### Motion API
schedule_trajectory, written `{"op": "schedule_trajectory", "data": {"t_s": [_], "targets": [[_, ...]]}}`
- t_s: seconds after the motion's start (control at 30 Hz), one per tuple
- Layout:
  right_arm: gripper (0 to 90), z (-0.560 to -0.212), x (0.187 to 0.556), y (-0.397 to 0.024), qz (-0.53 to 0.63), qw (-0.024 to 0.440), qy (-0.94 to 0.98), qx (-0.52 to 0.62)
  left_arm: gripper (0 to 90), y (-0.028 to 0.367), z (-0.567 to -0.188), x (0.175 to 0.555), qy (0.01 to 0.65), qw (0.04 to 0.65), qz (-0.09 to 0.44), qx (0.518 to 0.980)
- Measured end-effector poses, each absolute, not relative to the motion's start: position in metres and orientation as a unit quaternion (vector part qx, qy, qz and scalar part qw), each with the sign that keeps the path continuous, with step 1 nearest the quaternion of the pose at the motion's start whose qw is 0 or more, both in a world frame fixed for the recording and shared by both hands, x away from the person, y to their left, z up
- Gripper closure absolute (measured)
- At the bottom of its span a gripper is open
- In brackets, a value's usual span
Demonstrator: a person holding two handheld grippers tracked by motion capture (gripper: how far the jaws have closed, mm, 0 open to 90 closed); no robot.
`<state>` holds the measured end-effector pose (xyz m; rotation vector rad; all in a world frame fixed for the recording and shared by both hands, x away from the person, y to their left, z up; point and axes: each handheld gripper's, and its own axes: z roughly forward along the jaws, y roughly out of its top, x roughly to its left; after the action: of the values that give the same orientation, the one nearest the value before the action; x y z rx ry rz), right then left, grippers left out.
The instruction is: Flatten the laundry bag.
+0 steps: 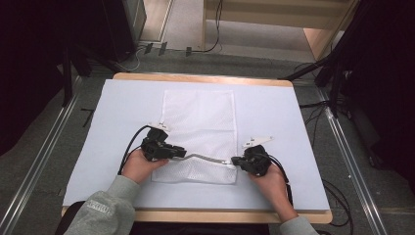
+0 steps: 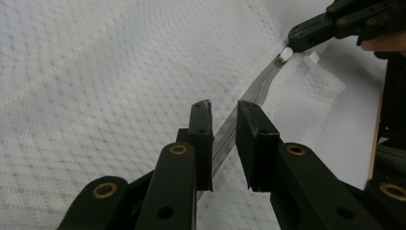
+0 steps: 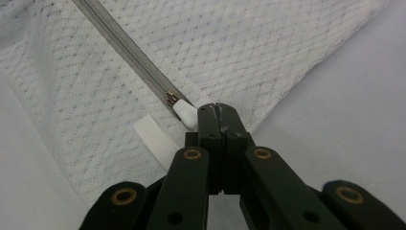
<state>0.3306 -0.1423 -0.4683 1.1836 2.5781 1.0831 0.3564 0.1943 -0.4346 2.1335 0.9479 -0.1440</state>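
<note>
The right gripper [image 3: 216, 111], jaws clamped on the white zipper pull [image 3: 186, 114], anchored the mesh bag's [image 1: 198, 120] near-right corner; the zipper [image 1: 205, 157] ran leftward between the left gripper's [image 2: 224, 111] parted jaws.

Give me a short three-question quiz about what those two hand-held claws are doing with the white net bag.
1. True or false: the right gripper has its jaws closed on the white zipper pull.
2. What runs between the left gripper's jaws?
A. a blue cord
B. the zipper strip
C. a metal spoon
3. What does the mesh bag lie on?

Key
1. True: the jaws meet at the pull.
2. B; the jaws stand apart around the strip, not pressing it.
3. A white mat covering the wooden table.
</note>
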Motion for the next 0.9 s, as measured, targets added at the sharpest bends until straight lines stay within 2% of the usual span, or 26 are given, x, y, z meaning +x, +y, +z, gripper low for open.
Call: {"op": "schedule_trajectory", "data": {"t_s": [0.2,0.7,0.9], "targets": [[90.0,-0.468,0.331,-0.141,0.356,0.048,0.847,0.392,72.8,0.182,-0.425,0.356,0.359,0.394,-0.053,0.844],[90.0,-0.467,0.334,-0.133,0.366,0.012,0.842,0.395,70.4,0.169,-0.422,0.359,0.346,0.391,-0.054,0.851],[90.0,-0.464,0.334,-0.132,0.375,0.02,0.842,0.388,69.8,0.168,-0.424,0.358,0.344,0.389,-0.052,0.853]]}}
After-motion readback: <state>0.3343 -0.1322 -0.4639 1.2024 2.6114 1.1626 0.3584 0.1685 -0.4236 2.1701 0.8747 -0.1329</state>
